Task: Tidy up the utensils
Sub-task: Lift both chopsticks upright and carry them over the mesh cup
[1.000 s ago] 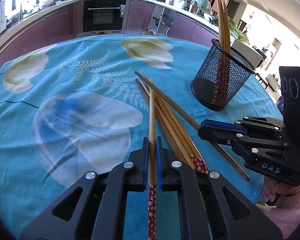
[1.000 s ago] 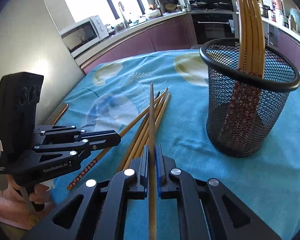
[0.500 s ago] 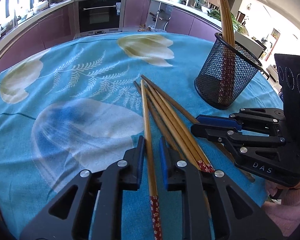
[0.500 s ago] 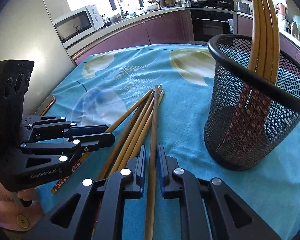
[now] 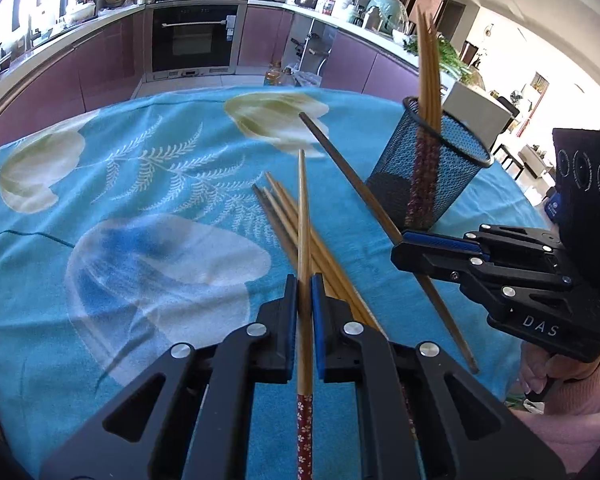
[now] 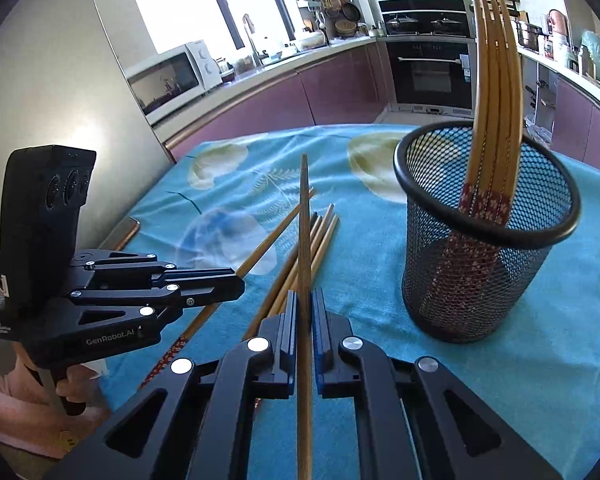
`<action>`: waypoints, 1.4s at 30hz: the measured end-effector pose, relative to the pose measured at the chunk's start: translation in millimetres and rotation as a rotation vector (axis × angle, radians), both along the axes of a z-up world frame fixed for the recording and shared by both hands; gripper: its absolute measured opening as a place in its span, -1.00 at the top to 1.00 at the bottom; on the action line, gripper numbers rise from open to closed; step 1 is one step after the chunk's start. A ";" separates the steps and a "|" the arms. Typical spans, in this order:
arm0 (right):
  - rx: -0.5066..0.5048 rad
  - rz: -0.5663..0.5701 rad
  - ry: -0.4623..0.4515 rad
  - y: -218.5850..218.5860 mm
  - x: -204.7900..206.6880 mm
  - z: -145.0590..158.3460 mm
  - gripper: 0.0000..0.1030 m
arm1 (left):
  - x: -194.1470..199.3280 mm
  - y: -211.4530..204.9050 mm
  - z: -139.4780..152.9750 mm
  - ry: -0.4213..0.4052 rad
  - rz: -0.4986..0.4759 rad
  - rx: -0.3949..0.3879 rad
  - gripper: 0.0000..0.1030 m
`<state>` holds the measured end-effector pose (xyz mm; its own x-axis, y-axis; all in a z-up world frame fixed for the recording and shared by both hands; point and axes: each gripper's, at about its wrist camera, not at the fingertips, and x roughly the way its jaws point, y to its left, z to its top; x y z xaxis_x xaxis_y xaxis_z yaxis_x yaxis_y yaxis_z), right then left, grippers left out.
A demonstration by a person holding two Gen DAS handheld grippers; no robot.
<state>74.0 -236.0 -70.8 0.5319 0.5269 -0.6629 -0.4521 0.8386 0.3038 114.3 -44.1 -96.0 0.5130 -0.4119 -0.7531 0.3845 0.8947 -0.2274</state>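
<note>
Nearest in the left wrist view, the left gripper (image 5: 305, 292) has its jaws pressed together on a single chopstick (image 5: 305, 240). The stick runs straight out between the blue pads, its red flowered end pointing back toward the camera and its bare tip lifted above the cloth. The right gripper (image 6: 305, 304) is likewise clamped on a darker chopstick (image 6: 305, 240), which rises at a slant from the jaws; seen from the left, that stick crosses the air in front of the cup, its tip over a pale flower print.

Just beyond both grippers, a loose bundle of chopsticks (image 5: 290, 220) lies on the blue tablecloth (image 5: 140, 168), the sticks side by side and fanned slightly at their far tips. One more chopstick (image 6: 260, 248) lies apart from the bundle on its left, passing under the left gripper in the right wrist view.

Further on, to the right of the bundle, a black mesh cup (image 6: 488, 240) stands upright on the cloth. Several chopsticks (image 6: 496, 92) stand in it, red patterned ends down, leaning against the rim.

Behind the table are purple kitchen cabinets (image 5: 100, 60), a built-in oven (image 5: 198, 36) and a microwave (image 6: 172, 76).
</note>
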 end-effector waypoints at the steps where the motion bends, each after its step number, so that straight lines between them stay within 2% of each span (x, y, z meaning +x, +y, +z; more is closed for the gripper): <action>1: 0.009 0.002 -0.005 -1.5 -1.5 2.2 0.88 | -1.2 0.0 3.2 -0.007 -0.003 -0.006 0.85; 25: 0.153 -0.057 -0.150 -50.6 -21.8 53.2 0.88 | -28.4 9.0 77.4 -0.162 -0.088 -0.181 0.85; 42: 0.150 -0.085 -0.240 -66.9 -20.4 83.0 0.88 | -15.0 -5.1 96.1 -0.217 -0.106 -0.218 0.85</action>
